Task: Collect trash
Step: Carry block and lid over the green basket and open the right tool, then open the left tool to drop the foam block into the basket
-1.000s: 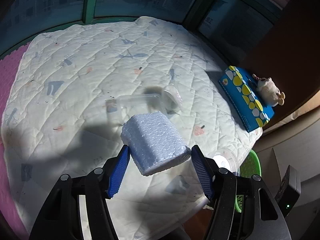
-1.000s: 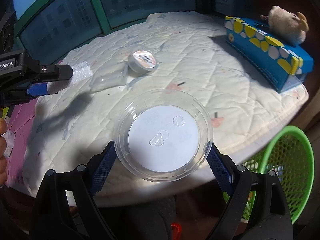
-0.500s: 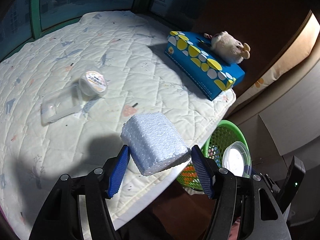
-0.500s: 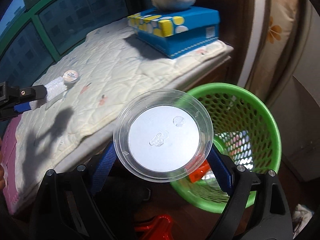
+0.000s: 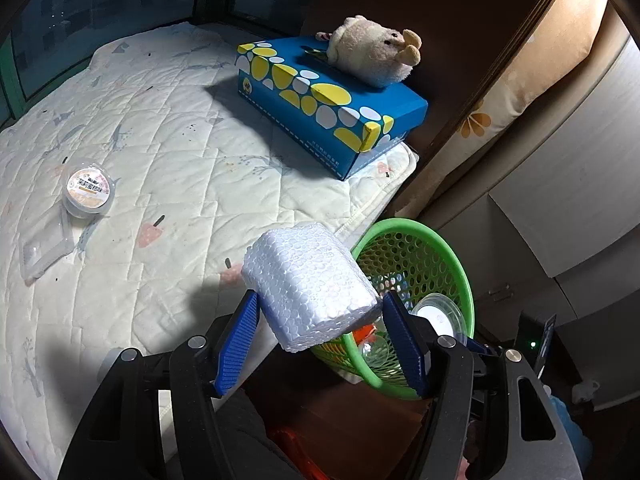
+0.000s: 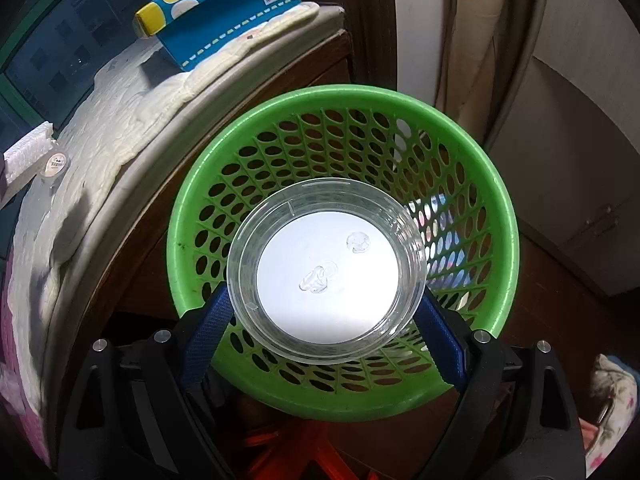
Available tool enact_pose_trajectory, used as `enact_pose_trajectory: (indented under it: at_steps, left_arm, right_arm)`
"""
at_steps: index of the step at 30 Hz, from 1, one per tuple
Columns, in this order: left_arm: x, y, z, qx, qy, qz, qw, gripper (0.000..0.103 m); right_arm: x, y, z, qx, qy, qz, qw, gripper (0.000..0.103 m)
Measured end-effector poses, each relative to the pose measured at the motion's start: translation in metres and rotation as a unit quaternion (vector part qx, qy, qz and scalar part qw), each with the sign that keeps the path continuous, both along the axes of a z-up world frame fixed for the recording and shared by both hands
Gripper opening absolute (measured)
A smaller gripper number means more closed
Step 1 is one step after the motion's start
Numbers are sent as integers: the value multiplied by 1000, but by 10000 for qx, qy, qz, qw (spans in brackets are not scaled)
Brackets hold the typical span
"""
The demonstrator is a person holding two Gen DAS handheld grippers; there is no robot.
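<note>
Both grippers grip trash: left point(image 5: 320, 322) foam block point(image 5: 308, 288), right point(image 6: 324, 314) clear lid point(image 6: 326, 268) hiding basket point(image 6: 500, 216) contents.

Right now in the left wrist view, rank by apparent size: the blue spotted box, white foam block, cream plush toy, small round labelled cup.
1. blue spotted box
2. white foam block, though its nearness to the camera inflates it
3. cream plush toy
4. small round labelled cup
</note>
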State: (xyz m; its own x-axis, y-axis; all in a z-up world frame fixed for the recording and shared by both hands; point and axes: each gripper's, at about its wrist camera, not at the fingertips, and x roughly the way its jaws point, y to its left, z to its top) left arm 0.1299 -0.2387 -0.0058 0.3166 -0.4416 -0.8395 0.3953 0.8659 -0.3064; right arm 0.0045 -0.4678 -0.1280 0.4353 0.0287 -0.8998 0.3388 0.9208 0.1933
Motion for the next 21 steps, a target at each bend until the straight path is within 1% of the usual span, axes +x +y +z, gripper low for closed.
enact_pose_trajectory:
  at_steps: [3,7,9,13,17,21]
  left_arm:
    - [0,-8,-2,58,-13,-58,10000,61]
    - [1,-16,-5,68,40,-119,9999,61]
    - [1,-19,-7,92,61,-152,9998,61]
    - [1,-26,-9,121,61,-226,9997,61]
    - [-1,-39,-11,114,72,-390,9991,61]
    - [-3,-56,-15,111,119,-606,9980,61]
  right_arm:
    - [2,-5,-7,150,38,-39,9999,88]
    - [12,-12,-13,428,-35,-97,9990,89]
    - [16,-12,-14,296,-40,-128,9995,89]
    - [18,-12,-10,243,-83,-111,9996,89]
    - [10,-13,1,178,-172,-106,9996,89]
    - [-3,-11,15,3,-270,-87,9996,89]
